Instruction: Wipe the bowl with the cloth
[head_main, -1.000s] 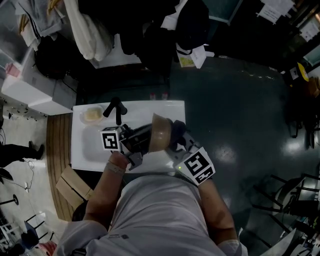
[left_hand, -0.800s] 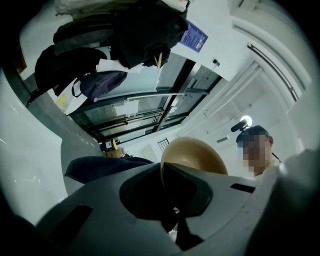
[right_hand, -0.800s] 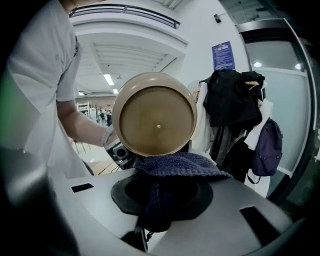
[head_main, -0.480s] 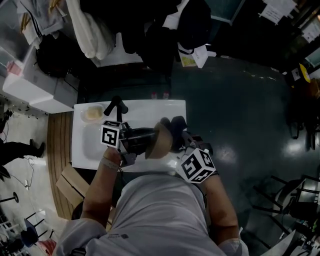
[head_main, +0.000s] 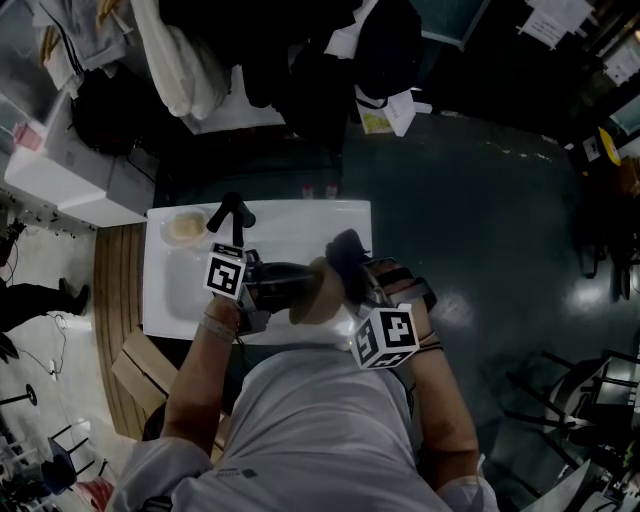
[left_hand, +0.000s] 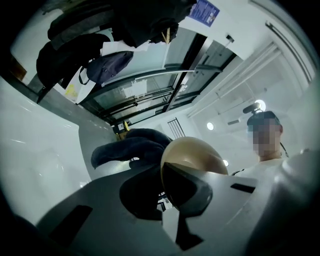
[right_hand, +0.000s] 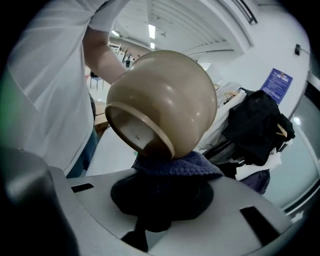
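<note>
A tan bowl (head_main: 318, 290) is held up above the white table (head_main: 300, 218), tilted on its side. My left gripper (head_main: 270, 285) is shut on the bowl's rim (left_hand: 192, 167). My right gripper (head_main: 352, 275) is shut on a dark blue cloth (right_hand: 175, 165), and the cloth presses against the outside of the bowl (right_hand: 165, 100) near its foot ring. In the left gripper view the cloth (left_hand: 127, 150) bulges out to the left of the bowl.
A black faucet (head_main: 232, 215) and a small dish with a yellowish lump (head_main: 184, 229) stand at the table's far left corner. Dark bags and clothing (head_main: 300, 60) crowd the space behind the table. A wooden board (head_main: 115, 290) lies left of it.
The right gripper has swung upward and left, carrying the cloth around the bowl's far side. The bowl has turned so its mouth faces away from view. The left gripper stayed nearly still.
</note>
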